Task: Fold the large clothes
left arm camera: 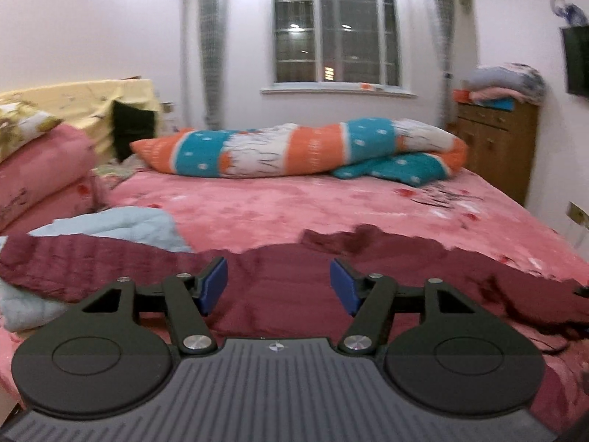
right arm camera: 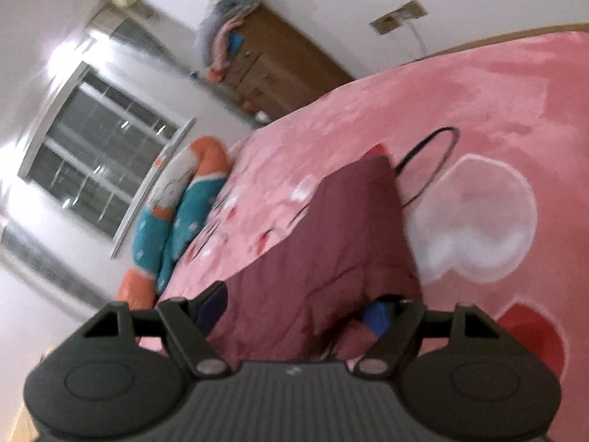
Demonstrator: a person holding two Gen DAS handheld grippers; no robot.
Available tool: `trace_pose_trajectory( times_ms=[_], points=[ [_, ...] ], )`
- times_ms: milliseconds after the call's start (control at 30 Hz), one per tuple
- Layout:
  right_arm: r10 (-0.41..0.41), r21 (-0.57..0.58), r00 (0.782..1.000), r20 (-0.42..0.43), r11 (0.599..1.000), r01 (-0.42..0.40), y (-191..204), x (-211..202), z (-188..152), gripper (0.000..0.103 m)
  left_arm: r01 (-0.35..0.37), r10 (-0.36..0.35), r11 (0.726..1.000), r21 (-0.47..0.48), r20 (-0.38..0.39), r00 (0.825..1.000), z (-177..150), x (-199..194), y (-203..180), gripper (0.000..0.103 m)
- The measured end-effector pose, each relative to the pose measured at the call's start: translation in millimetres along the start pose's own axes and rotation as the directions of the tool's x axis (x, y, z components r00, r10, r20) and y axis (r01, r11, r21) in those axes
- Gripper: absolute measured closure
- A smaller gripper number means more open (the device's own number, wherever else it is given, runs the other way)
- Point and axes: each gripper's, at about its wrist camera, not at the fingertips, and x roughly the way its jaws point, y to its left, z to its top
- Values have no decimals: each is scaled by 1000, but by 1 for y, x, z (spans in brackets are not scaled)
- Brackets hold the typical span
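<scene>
- Pink plush blanket (left arm camera: 257, 210) covers the bed, fuzzy, printed with red and white hearts.
- Maroon quilted garment (left arm camera: 287, 294) lies spread on its near edge, stitched in narrow ribs.
- Orange-teal-white duvet (left arm camera: 294, 147) sits rolled below the window.
- Left gripper (left arm camera: 278, 285): blue-padded jaws wide apart, empty.
- Right gripper (right arm camera: 298, 309): jaws spread around a raised maroon fold.
- No legible writing.

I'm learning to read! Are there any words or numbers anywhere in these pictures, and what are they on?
None can be read.
The left claw has a small white emblem on its grey body, a mark and not letters.
The right claw has a white mark too, blurred.
The pink bedspread has dark scribbles, too blurred to read.
</scene>
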Motion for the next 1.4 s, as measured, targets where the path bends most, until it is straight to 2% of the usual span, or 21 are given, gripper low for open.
trace_pose_trajectory(
  times_ms=[67,300,367,467,500,567,667,800,933,1000,1100,1233,1400],
  points=[
    [-24,66,1000,6,998,24,-10,1,1,27,30,-30,1000,8,-9,1000,0,-3,-12,26],
    [-52,126,991,126,991,36,-16,3,14,32,94,-93,994,63,-21,995,-1,-20,-51,25],
    [-59,157,991,121,987,39,-21,7,16,50,101,-100,992,77,-19,995,-2,-22,-59,24],
    [-72,191,990,118,980,48,-32,8,21,68,126,-124,988,91,-27,992,-5,-18,-62,24],
    [-65,206,991,114,978,40,-35,8,22,72,135,-133,986,96,-31,991,-6,-13,-60,24],
    [-31,212,994,109,977,7,-37,8,25,87,150,-146,984,96,-41,988,-11,-3,-61,24],
    [-8,156,992,128,988,-12,-27,4,30,95,162,-159,984,73,-53,986,-20,12,-57,24],
    [45,69,984,174,996,-58,-9,-1,40,98,175,-171,984,34,-83,982,-40,39,-53,25],
    [116,-116,966,232,989,-91,20,-16,49,98,198,-198,980,-9,-112,974,-54,68,-48,26],
    [120,-191,959,257,979,-71,32,-20,51,99,211,-215,977,-45,-126,968,-59,79,-46,26],
    [87,-265,958,274,964,-12,44,-18,54,99,231,-241,969,-83,-131,962,-63,97,-45,26],
    [-7,-294,964,266,952,88,47,-2,58,99,246,-262,961,-127,-136,955,-66,118,-37,26],
    [-61,-344,963,263,926,152,59,11,54,99,230,-259,950,-209,-121,958,-62,139,-16,25]
  ],
)
